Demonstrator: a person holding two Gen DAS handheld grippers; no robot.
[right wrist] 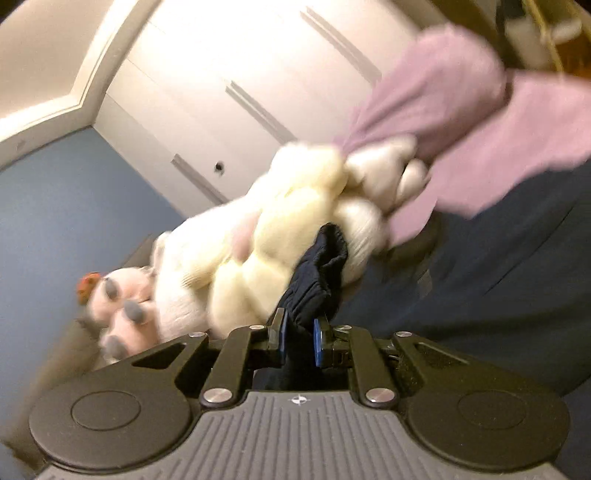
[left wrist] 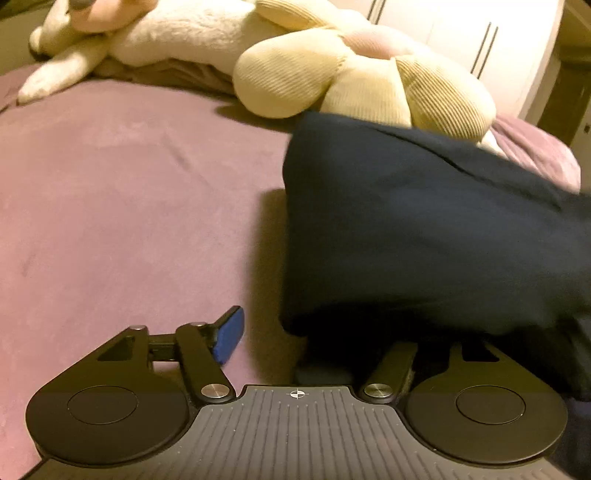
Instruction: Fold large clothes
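A dark navy garment (left wrist: 424, 229) lies on the purple bed cover (left wrist: 129, 192) in the left wrist view, draped over the right side of my left gripper (left wrist: 314, 339). The left gripper is open; its left blue pad (left wrist: 231, 338) shows and the right finger is hidden under the cloth. In the right wrist view my right gripper (right wrist: 299, 341) is shut on a bunched edge of the navy garment (right wrist: 317, 273), lifted off the bed, with the rest of the garment (right wrist: 498, 277) spreading to the right. This view is tilted and blurred.
A cream flower-shaped cushion (left wrist: 351, 74) and a white plush toy (left wrist: 110, 33) lie at the far side of the bed; both also show in the right wrist view (right wrist: 258, 251). White wardrobe doors (right wrist: 240, 92) and a blue wall (right wrist: 55, 221) stand behind.
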